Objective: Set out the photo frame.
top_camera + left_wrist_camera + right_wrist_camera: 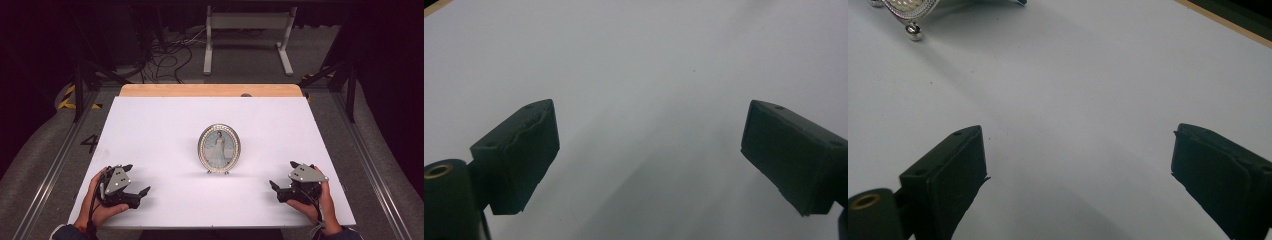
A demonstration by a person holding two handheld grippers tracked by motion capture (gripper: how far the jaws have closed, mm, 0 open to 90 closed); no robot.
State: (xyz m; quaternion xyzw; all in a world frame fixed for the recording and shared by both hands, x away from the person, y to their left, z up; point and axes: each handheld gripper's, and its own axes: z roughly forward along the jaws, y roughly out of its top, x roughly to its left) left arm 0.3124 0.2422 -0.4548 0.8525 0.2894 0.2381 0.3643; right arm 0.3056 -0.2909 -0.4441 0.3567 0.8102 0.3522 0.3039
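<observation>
Upright at the middle of the white table top stands an oval silver photo frame with a beaded rim, resting on small ball feet and holding a picture of a figure in white. Well apart from it, at the near left corner, the left gripper rests on the table with jaws spread wide and empty. At the near right, the right gripper rests likewise, jaws parted around nothing, the frame's foot far off in its own view.

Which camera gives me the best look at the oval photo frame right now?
The high view: the oval photo frame stands upright and whole at mid-table, between both tongs. The right gripper view catches just its beaded lower rim and a ball foot at the top-left corner. The left gripper view faces bare tabletop.
</observation>
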